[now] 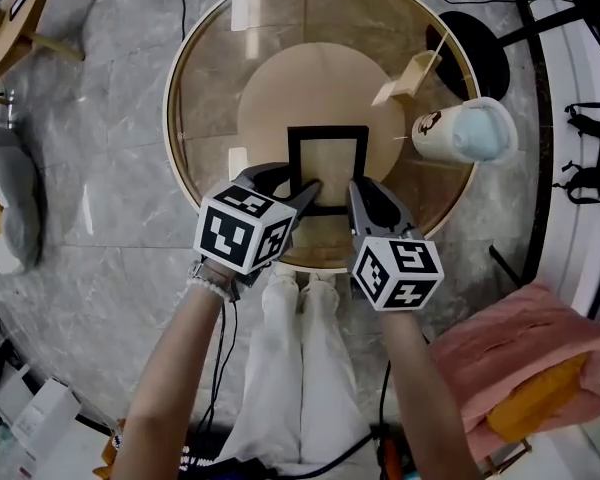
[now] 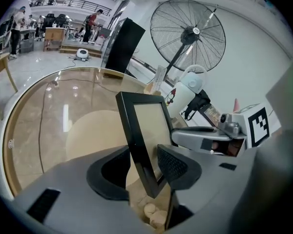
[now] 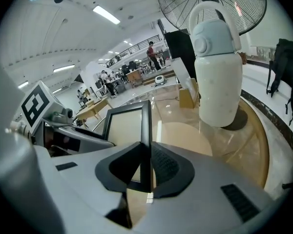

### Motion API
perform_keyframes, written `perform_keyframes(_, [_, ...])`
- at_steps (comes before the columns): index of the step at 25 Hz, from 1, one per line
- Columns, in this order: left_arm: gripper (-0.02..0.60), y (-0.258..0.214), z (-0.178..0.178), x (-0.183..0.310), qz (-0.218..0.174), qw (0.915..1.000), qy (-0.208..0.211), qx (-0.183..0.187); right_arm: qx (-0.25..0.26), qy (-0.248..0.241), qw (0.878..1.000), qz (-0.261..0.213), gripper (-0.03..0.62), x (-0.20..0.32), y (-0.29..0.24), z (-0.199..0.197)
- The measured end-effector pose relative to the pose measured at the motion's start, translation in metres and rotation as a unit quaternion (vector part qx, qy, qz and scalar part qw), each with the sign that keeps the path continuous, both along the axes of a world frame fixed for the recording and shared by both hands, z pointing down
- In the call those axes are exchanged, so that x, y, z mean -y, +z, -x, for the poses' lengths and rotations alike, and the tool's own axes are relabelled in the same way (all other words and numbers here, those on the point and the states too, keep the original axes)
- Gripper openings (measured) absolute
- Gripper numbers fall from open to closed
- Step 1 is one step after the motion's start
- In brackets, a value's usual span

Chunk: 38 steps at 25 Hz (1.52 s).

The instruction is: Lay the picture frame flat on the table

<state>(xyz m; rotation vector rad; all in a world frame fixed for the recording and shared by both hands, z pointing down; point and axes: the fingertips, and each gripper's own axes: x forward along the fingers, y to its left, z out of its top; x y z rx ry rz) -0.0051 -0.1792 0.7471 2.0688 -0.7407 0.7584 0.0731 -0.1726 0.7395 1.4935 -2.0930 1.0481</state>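
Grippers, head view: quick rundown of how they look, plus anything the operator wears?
The left gripper and right gripper have grey moulded bodies and black fingers with a cross-hatched grip face. Each carries a white cube with black square markers. A black cable hangs beneath the left forearm. No sleeves; a beaded bracelet on the left wrist, white trousers.

Picture frame [image 1: 327, 131] corners behind fingers [image 1: 364, 200]
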Motion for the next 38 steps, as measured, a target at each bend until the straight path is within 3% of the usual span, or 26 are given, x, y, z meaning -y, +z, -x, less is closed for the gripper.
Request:
perform_keyframes(5, [0.192,0.016,-0.003,0.009,0.031,0.9994,-0.013,0.007,0.002,0.011,1.000,0.017,0.084,0.009,0.015,-0.005])
perform_keyframes(18, [0.213,0.022,-0.003,0.017,0.037,0.9969,-0.031,0.063,-0.019,0.022,0.998,0.047,0.084,0.018,0.028,-0.008])
perform_keyframes(24, [0.225,0.023,0.006,0.022,-0.007,0.9910,0.002,0.133,-0.061,0.008,0.997,0.041,0.086,0.019,0.029,-0.007])
perform_keyframes(32, [0.221,0.022,0.009,0.011,0.009,0.9947,-0.044,0.092,-0.062,0.014,0.997,0.031,0.086,0.020,0.027,-0.008])
perform_keyframes(38, [0.145,0.019,0.011,0.003,0.002,0.9955,-0.069,0.066,-0.078,-0.001,0.997,0.007,0.086,0.020,0.023,-0.007])
